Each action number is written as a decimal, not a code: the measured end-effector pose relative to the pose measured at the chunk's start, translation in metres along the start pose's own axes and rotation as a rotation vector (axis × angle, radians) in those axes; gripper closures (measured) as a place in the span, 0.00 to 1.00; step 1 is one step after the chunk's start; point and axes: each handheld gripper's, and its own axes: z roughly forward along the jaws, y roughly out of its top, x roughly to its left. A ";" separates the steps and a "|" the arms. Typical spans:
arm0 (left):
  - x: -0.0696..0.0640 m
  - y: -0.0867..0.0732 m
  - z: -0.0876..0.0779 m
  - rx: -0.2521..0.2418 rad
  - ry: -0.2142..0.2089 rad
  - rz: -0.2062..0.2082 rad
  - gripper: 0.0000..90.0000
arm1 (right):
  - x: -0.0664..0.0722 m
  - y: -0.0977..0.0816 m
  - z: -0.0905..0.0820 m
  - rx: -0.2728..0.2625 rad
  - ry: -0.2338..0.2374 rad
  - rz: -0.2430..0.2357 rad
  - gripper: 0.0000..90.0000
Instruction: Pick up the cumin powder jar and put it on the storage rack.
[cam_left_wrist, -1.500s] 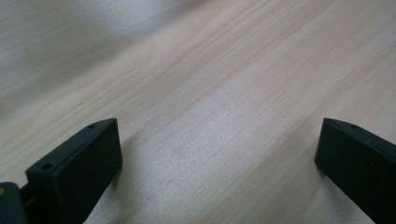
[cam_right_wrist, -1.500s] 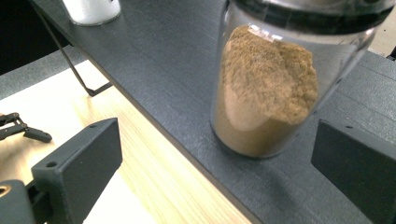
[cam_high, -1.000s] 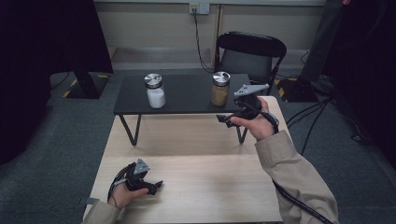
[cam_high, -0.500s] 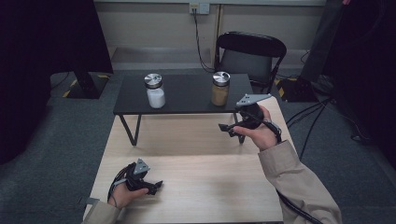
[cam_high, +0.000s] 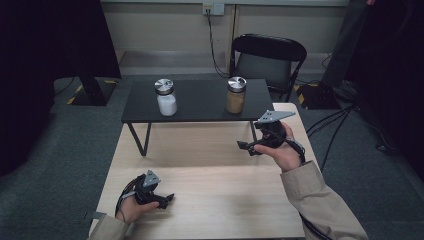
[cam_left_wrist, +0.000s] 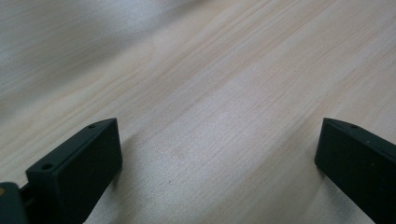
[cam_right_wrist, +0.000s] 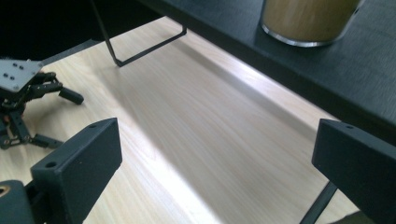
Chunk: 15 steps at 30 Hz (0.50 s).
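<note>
Brown jar (cam_right_wrist: 310, 21), top cut off.

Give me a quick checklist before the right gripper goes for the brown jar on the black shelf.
1. Right gripper open with nothing held: ok.
2. Left gripper open, low on the wooden table, out of the path: ok.
3. Brown jar upright on the black shelf: ok.
4. Jar lid on: ok; whether tight: cannot tell.
5. White jar well apart from the brown one: ok.
6. Right gripper aimed at the jar: not ok, it points left.
</note>
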 end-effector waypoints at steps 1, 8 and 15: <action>0.000 0.001 0.000 0.006 0.000 0.008 0.00 | 0.001 -0.002 -0.001 0.004 -0.002 0.002 0.01; 0.000 0.000 0.000 0.000 0.000 0.000 0.00 | 0.006 -0.015 -0.005 0.009 -0.002 -0.012 0.01; 0.000 0.000 0.000 -0.001 0.000 -0.001 0.00 | 0.012 -0.031 -0.007 0.016 0.005 -0.014 0.01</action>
